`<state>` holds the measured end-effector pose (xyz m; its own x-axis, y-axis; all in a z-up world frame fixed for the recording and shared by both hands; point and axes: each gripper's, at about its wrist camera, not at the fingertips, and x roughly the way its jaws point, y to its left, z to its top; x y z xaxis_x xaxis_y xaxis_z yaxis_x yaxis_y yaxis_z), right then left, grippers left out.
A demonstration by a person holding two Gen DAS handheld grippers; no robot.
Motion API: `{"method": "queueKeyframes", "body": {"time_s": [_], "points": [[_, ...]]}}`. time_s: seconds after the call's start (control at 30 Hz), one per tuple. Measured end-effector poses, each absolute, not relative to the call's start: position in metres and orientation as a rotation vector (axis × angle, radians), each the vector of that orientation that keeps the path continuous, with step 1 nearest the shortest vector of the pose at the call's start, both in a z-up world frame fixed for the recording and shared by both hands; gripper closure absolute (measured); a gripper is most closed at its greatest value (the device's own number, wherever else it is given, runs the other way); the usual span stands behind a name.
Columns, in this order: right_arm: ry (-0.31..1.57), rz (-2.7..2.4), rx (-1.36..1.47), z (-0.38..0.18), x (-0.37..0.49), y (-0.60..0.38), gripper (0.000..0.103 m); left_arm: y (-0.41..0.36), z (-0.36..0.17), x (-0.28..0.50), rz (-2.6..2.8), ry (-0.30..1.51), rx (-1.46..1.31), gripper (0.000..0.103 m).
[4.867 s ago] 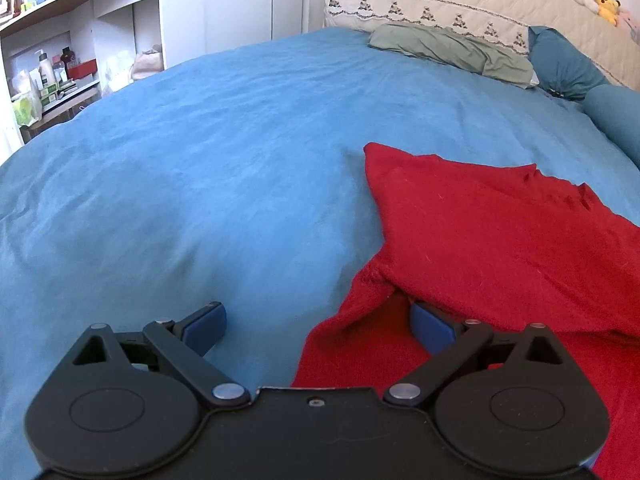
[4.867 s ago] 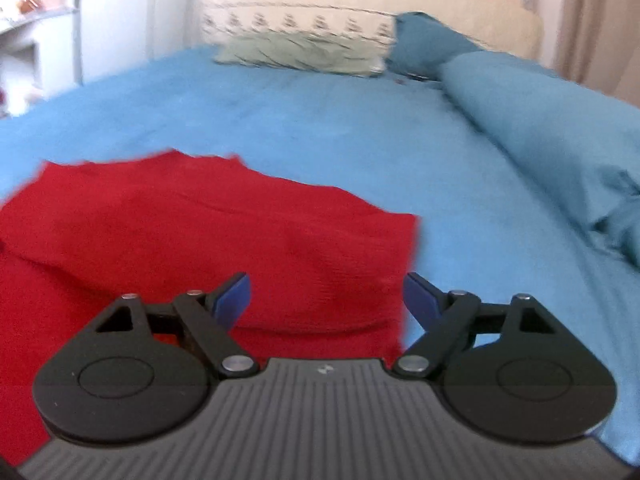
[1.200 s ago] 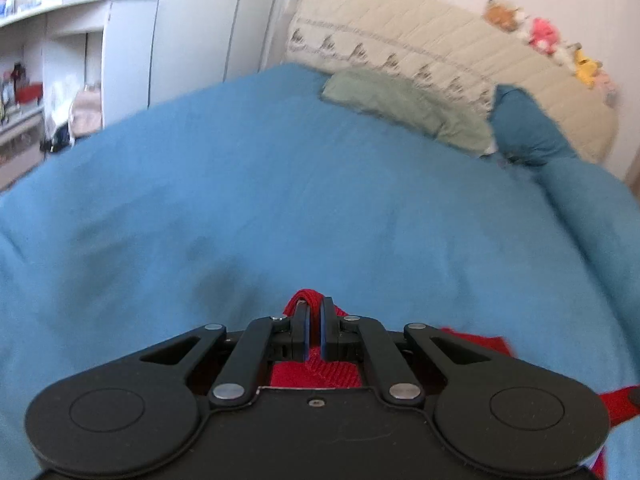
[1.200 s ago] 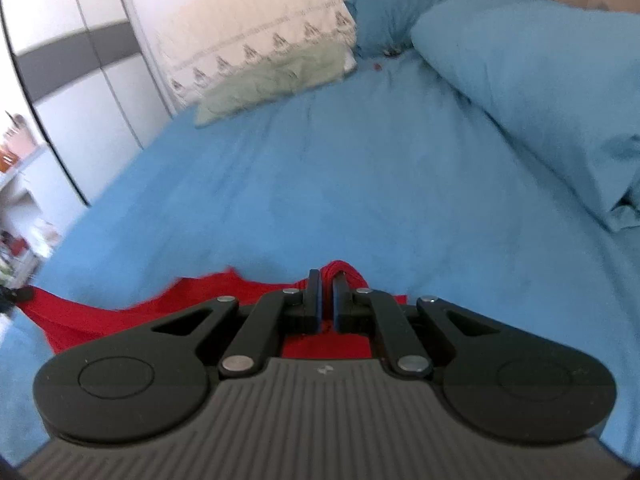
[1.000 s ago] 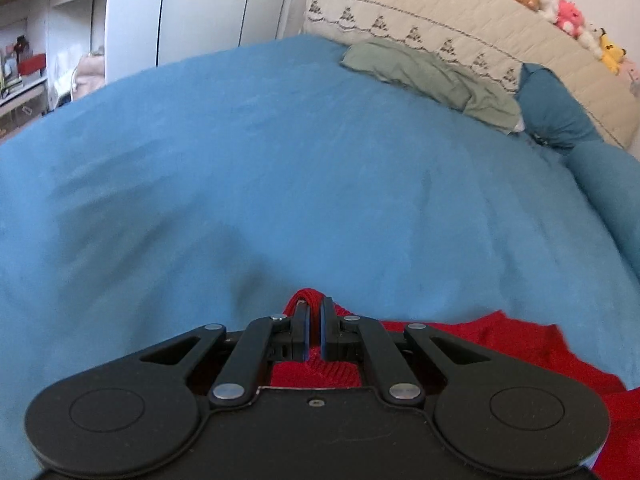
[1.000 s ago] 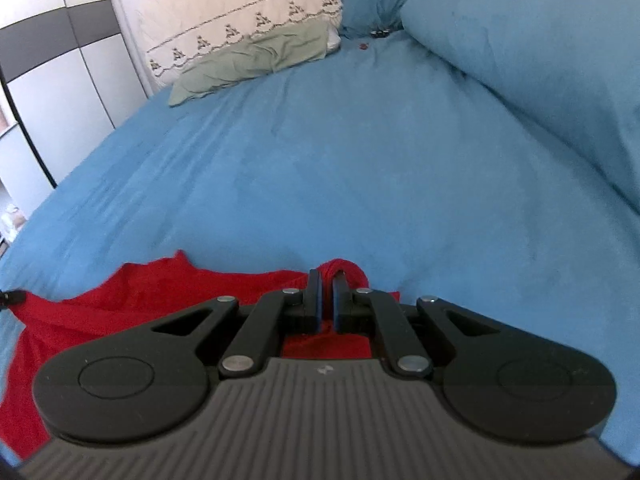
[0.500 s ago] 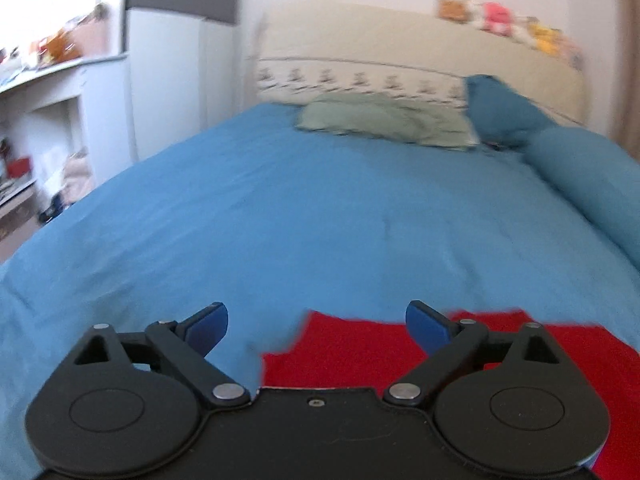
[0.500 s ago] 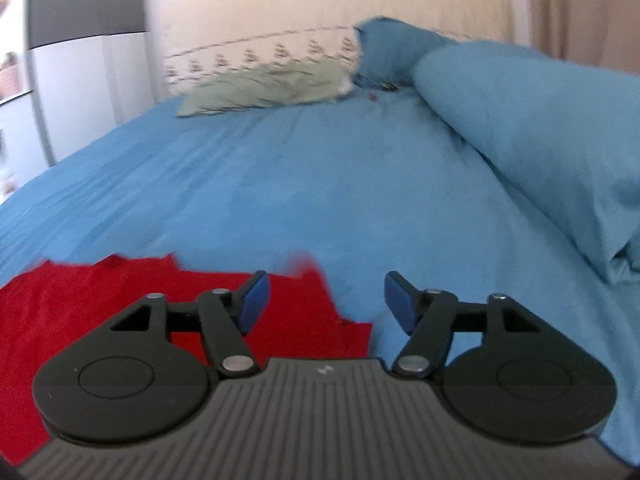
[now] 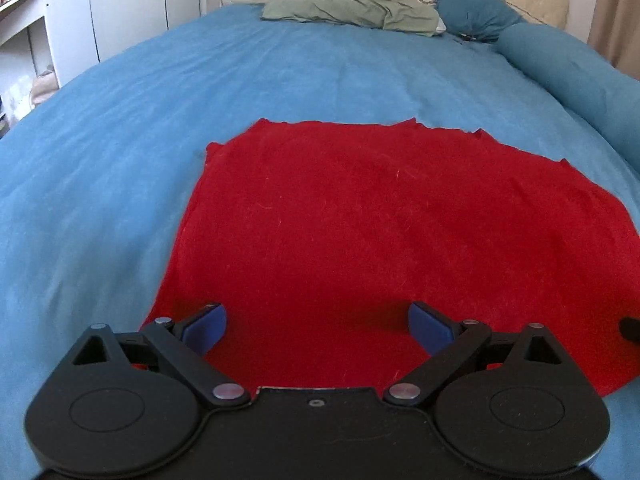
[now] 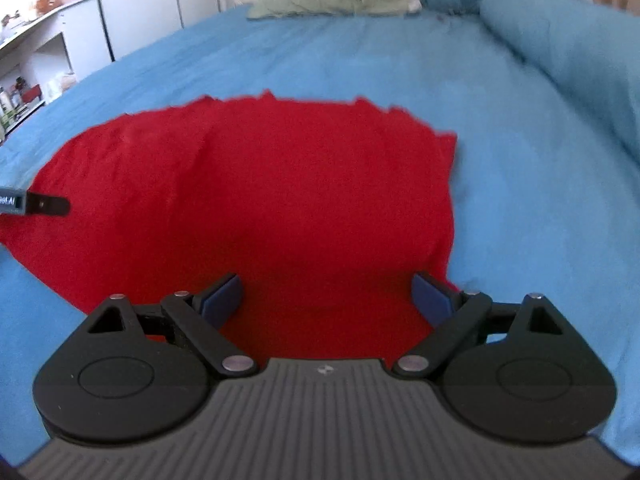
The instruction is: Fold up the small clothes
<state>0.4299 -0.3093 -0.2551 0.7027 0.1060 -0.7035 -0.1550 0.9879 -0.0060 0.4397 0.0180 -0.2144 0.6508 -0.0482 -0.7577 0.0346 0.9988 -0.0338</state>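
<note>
Both my claws, left and right, have just released; cloth lies folded once, frame centre; further folds remain.

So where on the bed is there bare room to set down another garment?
Bare blue bedspread lies left of the red cloth and between it and the green pillow. The right side is tighter, bordered by the rolled blue duvet.

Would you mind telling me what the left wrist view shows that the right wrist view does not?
Only the left wrist view shows the left hand-held gripper with its jaws wide apart, and the red garment's left edge. Only the right wrist view shows the right hand-held gripper, also open, the garment's right edge, and the shelves. Both show the garment flat on the blue bedspread and the green pillow.
</note>
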Motion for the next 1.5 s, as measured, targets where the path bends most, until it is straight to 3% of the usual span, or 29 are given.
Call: {"method": "queueKeyframes", "body": {"time_s": [0.2,0.43,0.53,0.73,0.93,1.03,1.33,1.5], "points": [[0.758,0.145,-0.077,-0.251,0.428,-0.306,0.0,0.009,-0.192,0.433,-0.044,0.84,0.027,0.003],[0.634,0.113,-0.123,-0.173,0.374,-0.313,0.0,-0.013,-0.111,0.39,-0.198,0.702,0.007,0.0],[0.638,0.058,-0.068,-0.156,0.344,-0.321,0.0,-0.034,-0.105,0.385,-0.247,0.735,0.026,0.0],[0.731,-0.054,0.156,-0.2,0.314,-0.332,0.0,-0.054,-0.132,0.385,-0.27,0.779,0.024,0.0],[0.629,-0.061,0.486,-0.238,0.31,-0.346,0.001,-0.056,-0.151,0.388,-0.263,0.82,-0.019,0.0],[0.643,-0.075,0.513,-0.25,0.325,-0.345,0.017,-0.056,-0.155,0.392,-0.252,0.816,-0.008,0.0],[0.549,-0.189,0.618,-0.267,0.352,-0.358,0.032,-0.054,-0.175,0.419,-0.234,0.847,-0.053,0.0],[0.529,-0.199,0.6,-0.268,0.369,-0.358,0.032,-0.054,-0.184,0.435,-0.218,0.858,-0.066,0.0]]}}
